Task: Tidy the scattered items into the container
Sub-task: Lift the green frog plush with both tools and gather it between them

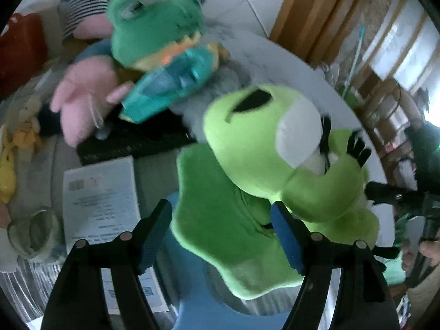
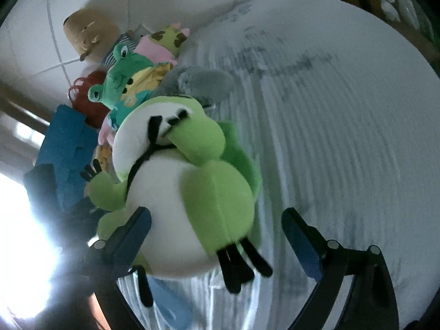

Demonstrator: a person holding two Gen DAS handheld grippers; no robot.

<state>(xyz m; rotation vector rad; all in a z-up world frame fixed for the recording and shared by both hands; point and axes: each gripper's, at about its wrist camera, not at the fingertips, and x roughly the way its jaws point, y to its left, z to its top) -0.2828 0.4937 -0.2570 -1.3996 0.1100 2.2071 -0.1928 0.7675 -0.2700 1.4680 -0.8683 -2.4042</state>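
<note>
A lime-green frog plush (image 1: 264, 165) with a white belly and black toes fills the middle of both views; it also shows in the right wrist view (image 2: 192, 192). My left gripper (image 1: 220, 236) stands open around its green leaf-shaped part. My right gripper (image 2: 217, 242) is open, with the frog's belly and foot between the blue pads (image 2: 302, 247). A pile of toys lies behind: a green crocodile plush (image 1: 156, 24), a teal toy (image 1: 170, 88), a pink plush (image 1: 82, 101), a grey plush (image 2: 198, 82). No container is clearly seen.
A round white table (image 2: 343, 110) with a ribbed cover holds everything. A printed sheet (image 1: 101, 192), a black keyboard-like slab (image 1: 132, 143), a tape roll (image 1: 33, 233) and yellow toys (image 1: 8, 170) lie at the left. A tan plush (image 2: 88, 33) and blue fabric (image 2: 66, 148) are at the far left.
</note>
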